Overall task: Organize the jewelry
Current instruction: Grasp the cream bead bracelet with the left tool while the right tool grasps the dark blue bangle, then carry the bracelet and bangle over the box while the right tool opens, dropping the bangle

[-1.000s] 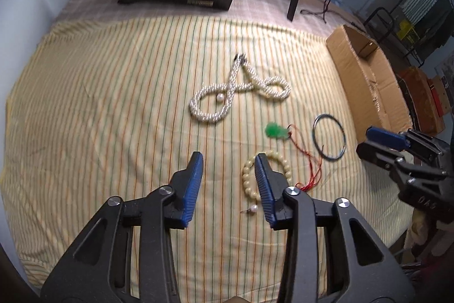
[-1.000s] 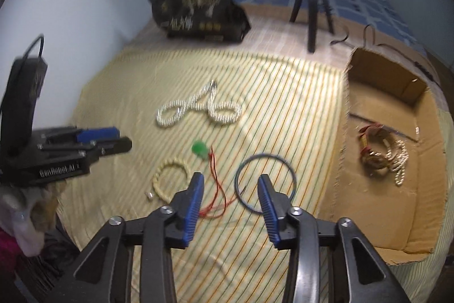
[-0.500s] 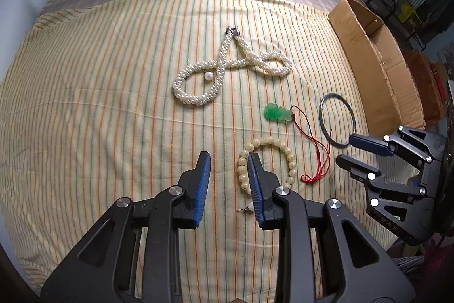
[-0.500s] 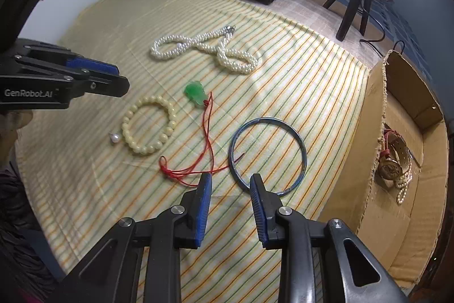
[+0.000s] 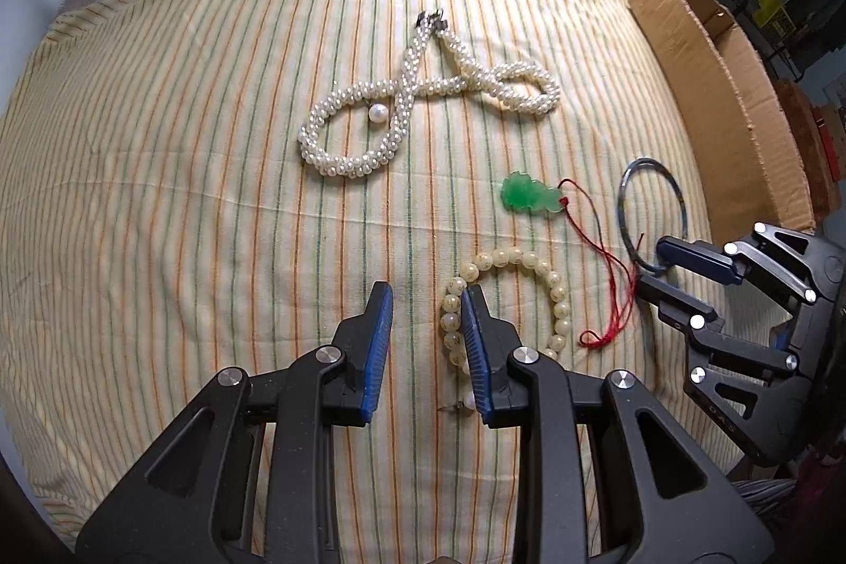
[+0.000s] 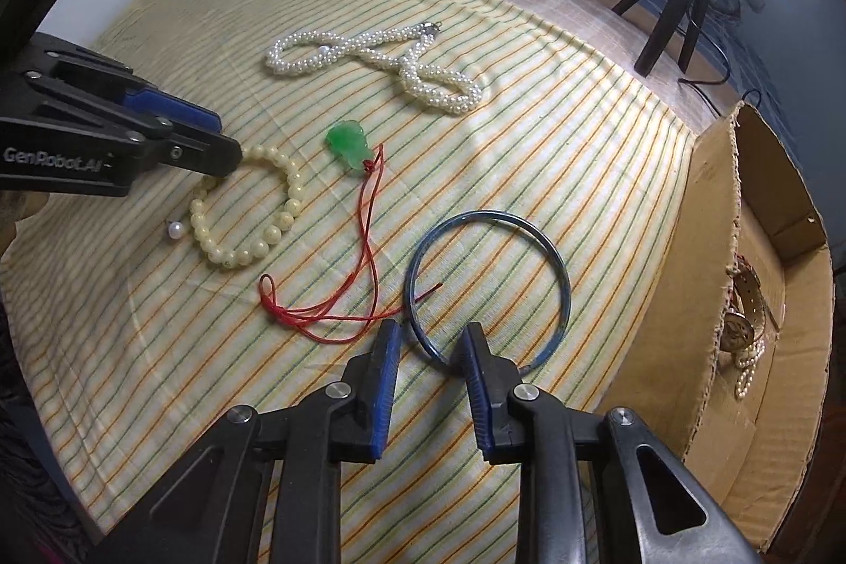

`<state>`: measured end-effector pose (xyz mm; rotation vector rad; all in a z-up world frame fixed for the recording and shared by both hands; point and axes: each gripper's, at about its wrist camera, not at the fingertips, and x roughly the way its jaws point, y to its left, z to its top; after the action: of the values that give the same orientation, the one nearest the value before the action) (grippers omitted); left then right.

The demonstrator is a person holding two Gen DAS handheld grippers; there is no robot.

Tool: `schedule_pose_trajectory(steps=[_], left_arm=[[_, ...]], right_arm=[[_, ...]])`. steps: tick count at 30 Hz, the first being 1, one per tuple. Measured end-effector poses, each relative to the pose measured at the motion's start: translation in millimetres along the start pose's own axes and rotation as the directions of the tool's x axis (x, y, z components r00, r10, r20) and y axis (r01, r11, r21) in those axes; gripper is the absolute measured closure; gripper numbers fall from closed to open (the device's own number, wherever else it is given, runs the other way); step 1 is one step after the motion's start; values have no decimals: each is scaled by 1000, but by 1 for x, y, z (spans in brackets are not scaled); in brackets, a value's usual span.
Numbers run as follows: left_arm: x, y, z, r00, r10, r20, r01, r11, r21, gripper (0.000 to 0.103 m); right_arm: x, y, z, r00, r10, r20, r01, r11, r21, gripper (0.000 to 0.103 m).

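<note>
Four loose pieces lie on the striped cloth (image 5: pixel 158 173): pearl necklace (image 5: pixel 423 109) upper centre, green pendant (image 5: pixel 529 195) on its red cord (image 6: pixel 365 247), bead bracelet (image 5: pixel 560 305) lower centre, blue bangle (image 6: pixel 529 231) lower right by the cardboard box (image 6: pixel 766 405), which already holds a watch (image 6: pixel 740 326).

Left gripper (image 5: pixel 425 342) is part-spread, nothing pinched; its right finger sits at the bracelet's left arc.

Right gripper (image 6: pixel 431 373) straddles the bangle's near rim; its jaws have just been closing, pads apparently not yet pressing.

We judge the bangle stiff, thin and slippery: pinch square across the rim.

The bracelet looks light, floppy and prone to rolling: take one bead run.

The cord end overlaps the bangle and may snag.
</note>
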<state>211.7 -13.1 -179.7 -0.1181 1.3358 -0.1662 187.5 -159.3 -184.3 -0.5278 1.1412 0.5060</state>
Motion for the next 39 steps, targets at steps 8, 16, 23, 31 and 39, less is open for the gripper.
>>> schedule_pose_trajectory(steps=[8, 16, 23, 31, 39], left_arm=[[13, -15, 1, 999, 51, 15, -52, 998, 34, 84], [10, -12, 2, 999, 36, 21, -36, 999, 13, 98], [-7, -10, 1, 998, 14, 60, -14, 1000, 5, 98], [-31, -10, 2, 993, -26, 117, 28, 1000, -12, 98], [-63, -8, -1, 981, -72, 177, 78, 997, -25, 98]], right_arm=[[0, 6, 0, 1000, -3, 10, 3, 1000, -12, 96], [-5, -9, 2, 997, 78, 20, -80, 994, 71, 102], [-21, -21, -5, 988, 145, 57, -152, 979, 135, 102], [-46, -32, -7, 968, 209, 140, -237, 945, 226, 102], [-75, -38, 2, 959, 179, 218, -231, 942, 243, 102]])
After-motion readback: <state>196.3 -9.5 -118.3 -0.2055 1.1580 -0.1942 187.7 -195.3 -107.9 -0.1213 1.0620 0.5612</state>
